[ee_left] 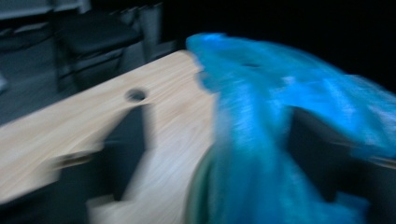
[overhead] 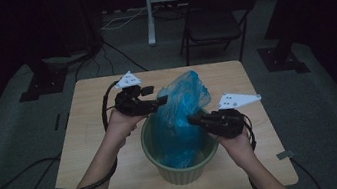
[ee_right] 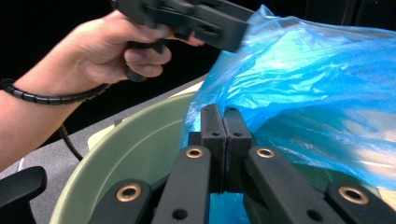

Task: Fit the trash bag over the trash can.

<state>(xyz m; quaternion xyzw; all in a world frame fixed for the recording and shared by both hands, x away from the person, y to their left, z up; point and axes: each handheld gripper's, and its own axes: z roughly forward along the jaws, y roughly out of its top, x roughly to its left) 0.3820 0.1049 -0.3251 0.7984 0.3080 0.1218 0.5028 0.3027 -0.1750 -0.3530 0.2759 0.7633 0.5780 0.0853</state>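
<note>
A green round bin (overhead: 186,174) stands on the wooden table (overhead: 90,93), nearer its front edge. A blue plastic bag (overhead: 181,107) sits in it and rises above the rim. My left gripper (overhead: 160,101) is at the bag's upper left. In the blurred left gripper view its jaws stand apart, open, with the blue bag (ee_left: 275,140) draped across the gap. My right gripper (ee_right: 225,116) is shut, its tips pinching the edge of the blue bag (ee_right: 303,84) just above the bin's inner wall (ee_right: 140,149). The left gripper (ee_right: 205,21) and its hand show above.
A dark folding chair (overhead: 213,17) and a white stand (overhead: 149,11) lie beyond the table's far edge. Black cables (overhead: 18,182) trail over the grey floor at the left. The tabletop has a small round hole (ee_left: 136,95).
</note>
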